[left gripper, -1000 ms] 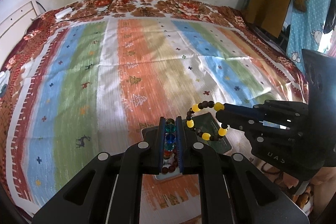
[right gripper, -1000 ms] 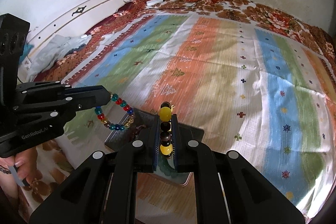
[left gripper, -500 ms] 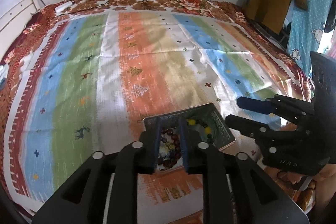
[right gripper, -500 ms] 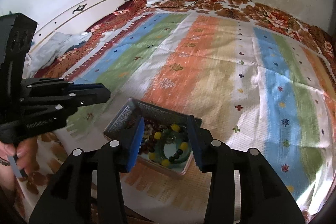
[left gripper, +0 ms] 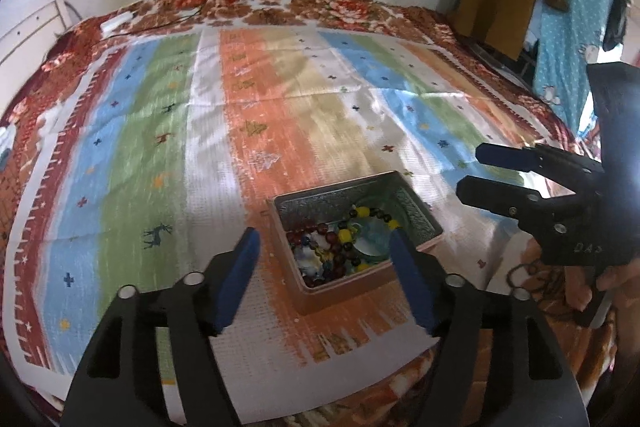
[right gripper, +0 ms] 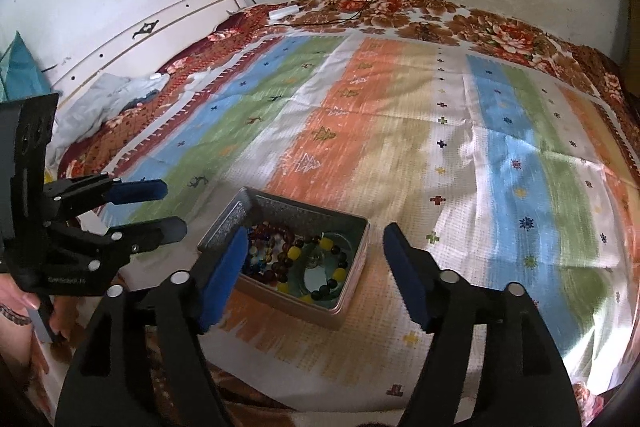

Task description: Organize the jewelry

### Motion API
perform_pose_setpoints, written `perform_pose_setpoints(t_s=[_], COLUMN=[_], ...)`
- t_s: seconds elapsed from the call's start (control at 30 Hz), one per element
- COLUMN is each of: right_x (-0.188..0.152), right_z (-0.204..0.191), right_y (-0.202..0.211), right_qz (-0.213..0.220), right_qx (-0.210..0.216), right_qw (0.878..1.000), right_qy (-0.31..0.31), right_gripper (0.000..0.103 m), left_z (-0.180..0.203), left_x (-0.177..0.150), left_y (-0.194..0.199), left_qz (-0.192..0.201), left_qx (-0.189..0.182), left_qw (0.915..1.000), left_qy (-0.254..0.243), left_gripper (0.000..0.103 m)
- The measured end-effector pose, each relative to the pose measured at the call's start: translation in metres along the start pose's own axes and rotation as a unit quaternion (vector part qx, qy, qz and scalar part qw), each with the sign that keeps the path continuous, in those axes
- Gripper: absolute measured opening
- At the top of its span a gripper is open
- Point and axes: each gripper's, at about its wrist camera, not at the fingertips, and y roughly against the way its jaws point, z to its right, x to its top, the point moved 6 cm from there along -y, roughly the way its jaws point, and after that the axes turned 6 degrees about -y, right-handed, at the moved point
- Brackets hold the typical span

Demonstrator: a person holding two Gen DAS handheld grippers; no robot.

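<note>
Left gripper (left gripper: 324, 267) and right gripper (right gripper: 312, 267), both with jaws spread wide and empty, poised above the metal tin (right gripper: 224, 223) on the striped bedspread (right gripper: 400, 131). Inside the tin lie the yellow-and-dark bead bracelet (right gripper: 320, 269) and a tangle of multicoloured beads (right gripper: 262, 253), apparently a second bracelet. Both pieces appear deposited; the release step is judged complete. The next move calls for drawing both tools clear of the tin.
</note>
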Motion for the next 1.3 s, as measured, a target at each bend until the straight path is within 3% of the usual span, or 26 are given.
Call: perform_pose_setpoints(t_s=[0.3, 0.5, 0.83, 1.3], right_x=[-0.013, -0.027, -0.031, -0.034], right_z=[0.001, 0.0, -0.003, 0.001], right_y=[0.019, 0.03, 0.044, 0.047], right_qz=[0.012, 0.001, 0.034, 0.04], right_qx=[-0.014, 0.001, -0.019, -0.028], right_qw=[1.0, 1.0, 0.999, 0.999], right_qy=[0.001, -0.004, 0.004, 0.001], right_gripper=[0.093, 0.097, 0.097, 0.097], left_z=[0.003, 0.005, 0.009, 0.012], left_x=[-0.007, -0.011, -0.015, -0.016], left_y=[0.008, 0.013, 0.016, 0.016], left_qz=[0.023, 0.038, 0.043, 0.048], left_qx=[0.009, 0.027, 0.05, 0.074], left_qw=[0.9997, 0.9987, 0.9973, 0.9951], left_qy=[-0.004, -0.019, -0.032, -0.044], left_gripper=[0.09, 0.097, 0.097, 0.097])
